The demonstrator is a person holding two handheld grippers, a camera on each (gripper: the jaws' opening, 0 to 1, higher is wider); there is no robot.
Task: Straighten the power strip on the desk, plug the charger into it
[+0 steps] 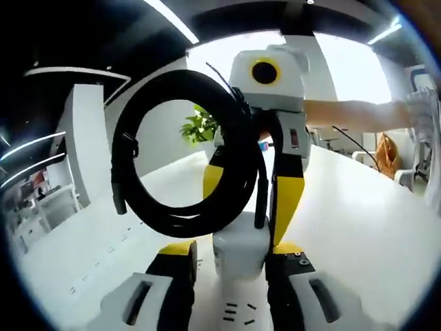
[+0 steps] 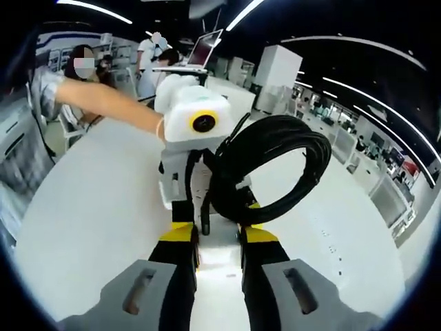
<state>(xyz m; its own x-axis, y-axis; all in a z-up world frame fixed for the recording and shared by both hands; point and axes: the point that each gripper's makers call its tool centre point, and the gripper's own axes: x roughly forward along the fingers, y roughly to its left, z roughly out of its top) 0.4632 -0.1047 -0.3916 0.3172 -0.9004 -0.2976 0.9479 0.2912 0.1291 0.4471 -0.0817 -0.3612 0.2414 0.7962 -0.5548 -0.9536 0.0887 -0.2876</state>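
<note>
White plastic makes up the charger, a smooth block with rounded corners that both claws clamp at once, lifted above the glossy white table. In the left gripper view the left claw rises from the bottom, its 2 jaws with yellow bands above black pads pressed to either side of the block. Facing it, the right claw comes down from above the charger, yellow and black jaws on the block's far end. A black cable coil, several rubbery loops bundled into a ring, stands up beside the charger and leans against the right claw. Beyond the coil sit a green potted plant and a bare forearm reaching to the right claw.

The right gripper view shows the opposite side: the right claw shut on the charger, the left claw gripping the far end, and the cable coil tipped off to one side. Behind the left claw it adds an open laptop and people at the table's far end. No writing or brand marks can be read on the charger.
</note>
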